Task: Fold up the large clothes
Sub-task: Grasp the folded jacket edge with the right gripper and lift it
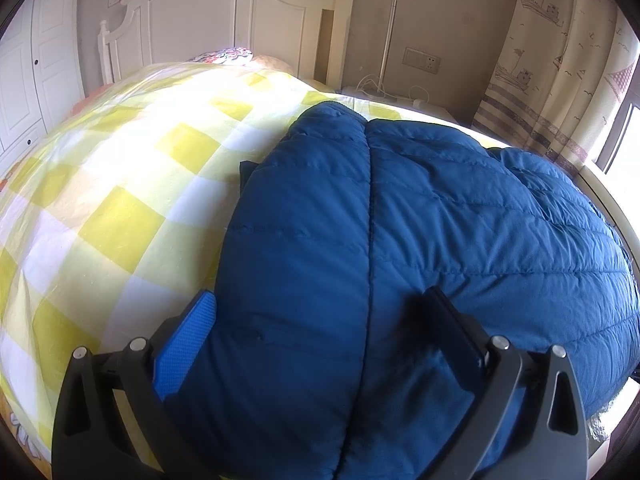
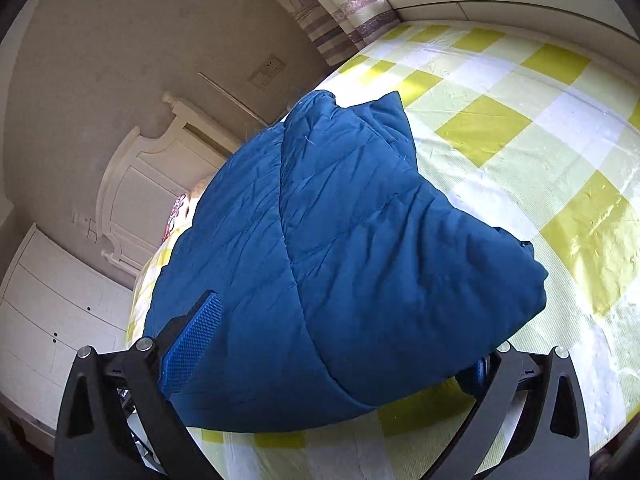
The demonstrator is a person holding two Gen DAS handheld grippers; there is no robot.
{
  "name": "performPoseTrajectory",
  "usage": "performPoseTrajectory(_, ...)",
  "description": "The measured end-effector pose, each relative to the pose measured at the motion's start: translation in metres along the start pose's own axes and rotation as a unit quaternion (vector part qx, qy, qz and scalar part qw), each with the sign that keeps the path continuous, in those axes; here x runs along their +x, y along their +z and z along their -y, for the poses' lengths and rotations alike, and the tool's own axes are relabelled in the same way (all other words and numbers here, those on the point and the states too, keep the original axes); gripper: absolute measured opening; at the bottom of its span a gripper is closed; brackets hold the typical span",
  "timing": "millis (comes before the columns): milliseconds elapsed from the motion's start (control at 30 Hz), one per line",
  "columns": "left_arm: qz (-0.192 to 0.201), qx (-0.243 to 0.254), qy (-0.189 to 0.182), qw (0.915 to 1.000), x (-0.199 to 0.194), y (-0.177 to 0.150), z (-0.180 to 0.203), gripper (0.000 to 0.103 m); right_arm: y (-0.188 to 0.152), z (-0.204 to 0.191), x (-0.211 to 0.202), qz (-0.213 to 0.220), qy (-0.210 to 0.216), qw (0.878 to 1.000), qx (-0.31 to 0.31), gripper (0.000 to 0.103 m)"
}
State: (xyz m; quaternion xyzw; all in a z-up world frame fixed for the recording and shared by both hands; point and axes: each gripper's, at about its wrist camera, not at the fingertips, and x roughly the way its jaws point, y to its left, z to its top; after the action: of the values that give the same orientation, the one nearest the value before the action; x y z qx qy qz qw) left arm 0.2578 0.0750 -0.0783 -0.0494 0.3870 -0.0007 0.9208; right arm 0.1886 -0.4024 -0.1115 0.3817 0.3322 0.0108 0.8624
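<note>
Blue quilted jacket (image 1: 400,240) lying on my yellow-checked bedspread (image 1: 120,200), both grippers spread wide around its near end.

From my left wrist camera the jacket's long axis runs away from me toward the white headboard (image 1: 208,12), its central seam pointing up the bed and the bulk spilling toward the curtain (image 1: 560,60) side. My left gripper (image 1: 320,316) has its fingers far apart, straddling the near end; the fabric fills the gap and presses against the blue pad (image 1: 188,344), with no pinch. From the right wrist camera the jacket (image 2: 340,240) appears as a folded bundle on the bedspread (image 2: 520,120). My right gripper (image 2: 344,344) is equally wide, its left pad (image 2: 192,344) touching the cloth, the other fingertip hidden behind it.
</note>
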Motion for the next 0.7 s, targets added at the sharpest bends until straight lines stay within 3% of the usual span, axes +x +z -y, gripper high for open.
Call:
performPoseTrajectory(200,0.000,0.001,-0.003,1.0000,0.000,-0.001,0.001,0.101,0.014,-0.005,0.016,0.030,-0.023,0.999,0.026,0.099)
performPoseTrajectory(300,0.000,-0.002,-0.006,1.0000,0.000,-0.001,0.001,0.101,0.009,0.001,0.016,0.010,0.004,1.000,0.006,0.070)
performPoseTrajectory(400,0.000,-0.004,-0.007,1.0000,-0.001,-0.002,0.003,0.101,0.009,0.013,0.008,0.006,0.041,0.999,0.023,0.060)
performPoseTrajectory(500,0.001,-0.002,-0.005,1.0000,-0.001,-0.002,0.003,0.101,0.013,0.014,0.009,0.013,0.028,0.999,0.045,0.063)
performPoseTrajectory(600,0.001,-0.002,-0.003,1.0000,-0.001,-0.002,0.004,0.101,0.017,-0.004,0.020,0.025,-0.005,0.999,0.033,0.084)
performPoseTrajectory(667,0.001,-0.001,-0.001,1.0000,-0.001,-0.002,0.006,0.101,0.018,-0.012,0.029,0.032,-0.023,0.999,0.011,0.083)
performPoseTrajectory(700,0.001,-0.001,0.001,1.0000,-0.001,-0.003,0.006,0.101,0.019,-0.010,0.031,0.033,-0.020,0.999,0.012,0.073)
